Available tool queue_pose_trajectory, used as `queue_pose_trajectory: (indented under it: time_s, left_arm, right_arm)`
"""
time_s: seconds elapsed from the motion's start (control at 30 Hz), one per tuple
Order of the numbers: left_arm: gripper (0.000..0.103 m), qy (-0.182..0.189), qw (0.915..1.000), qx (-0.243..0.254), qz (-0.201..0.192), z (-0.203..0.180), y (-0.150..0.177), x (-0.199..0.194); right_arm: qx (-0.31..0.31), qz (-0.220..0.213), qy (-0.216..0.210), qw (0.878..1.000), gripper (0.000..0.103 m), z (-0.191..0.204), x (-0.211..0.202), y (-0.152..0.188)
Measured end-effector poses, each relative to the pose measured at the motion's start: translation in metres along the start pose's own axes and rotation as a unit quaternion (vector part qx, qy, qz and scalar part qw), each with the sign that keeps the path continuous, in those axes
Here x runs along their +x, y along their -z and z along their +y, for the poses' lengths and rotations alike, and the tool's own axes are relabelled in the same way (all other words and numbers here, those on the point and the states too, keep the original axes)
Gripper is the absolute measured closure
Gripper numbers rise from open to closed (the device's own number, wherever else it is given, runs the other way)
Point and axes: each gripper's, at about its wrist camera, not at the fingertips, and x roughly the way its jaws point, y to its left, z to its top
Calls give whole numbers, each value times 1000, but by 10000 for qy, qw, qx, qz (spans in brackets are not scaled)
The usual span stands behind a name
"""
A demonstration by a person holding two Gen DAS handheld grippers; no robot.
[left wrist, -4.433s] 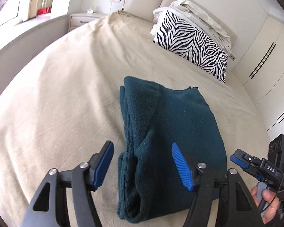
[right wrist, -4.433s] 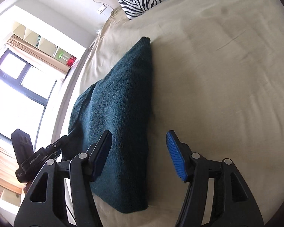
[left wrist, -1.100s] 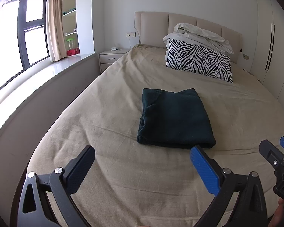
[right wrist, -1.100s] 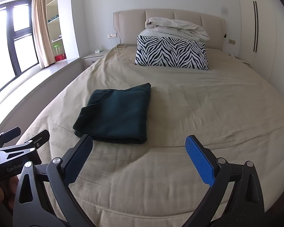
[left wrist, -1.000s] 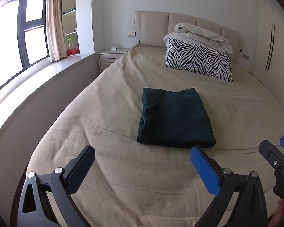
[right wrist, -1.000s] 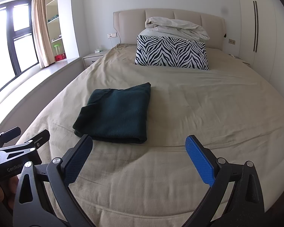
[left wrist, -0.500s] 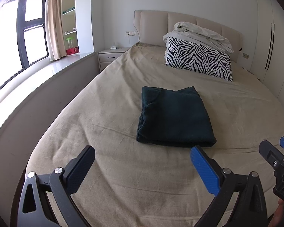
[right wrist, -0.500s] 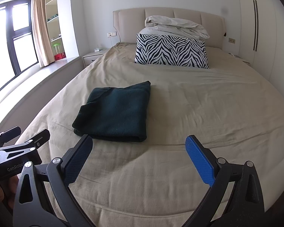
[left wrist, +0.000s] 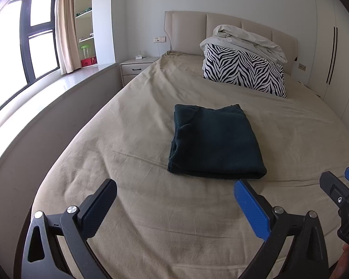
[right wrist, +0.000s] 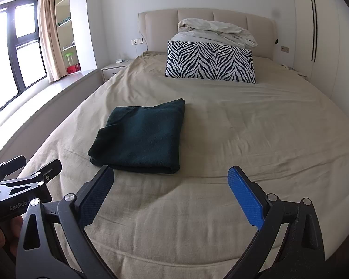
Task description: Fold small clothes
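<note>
Folded dark-green fuzzy cloth (left wrist: pixel 215 143) rests on tan bed sheet (left wrist: pixel 132 144); left claw (left wrist: pixel 174 203) and right claw (right wrist: pixel 171 196) spread wide, near, probably finished.

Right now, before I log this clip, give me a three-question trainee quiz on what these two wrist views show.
1. True or false: the left gripper is shut on the dark green garment.
2. Multiple choice: the garment lies A) unfolded and spread flat, B) folded into a compact stack on the bed sheet, C) draped over the zebra pillow.
3. Fill in: the right gripper is held ____ and short of the garment's near edge.

Key: 1. False; its jaws are apart and it holds nothing. 2. B. 3. open.
</note>
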Motion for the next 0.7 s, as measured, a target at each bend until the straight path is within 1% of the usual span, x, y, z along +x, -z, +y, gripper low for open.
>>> queue_pose_trajectory:
  time_s: [0.4, 0.6, 0.67, 0.7]
  left_arm:
    - [0, 0, 10000, 7, 29, 2, 2, 0]
    - [0, 83, 9999, 18, 97, 3, 11, 2]
    - [0, 7, 9999, 83, 90, 3, 16, 0]
    - [0, 34, 9999, 71, 101, 4, 16, -1]
  right_arm:
    - [-4, 20, -10, 10000, 3, -2, 0, 4]
    - [-13, 52, -24, 10000, 3, -5, 2, 10]
    - [-18, 76, -36, 10000, 3, -7, 2, 11]
    - [-10, 83, -38, 10000, 3, -8, 2, 12]
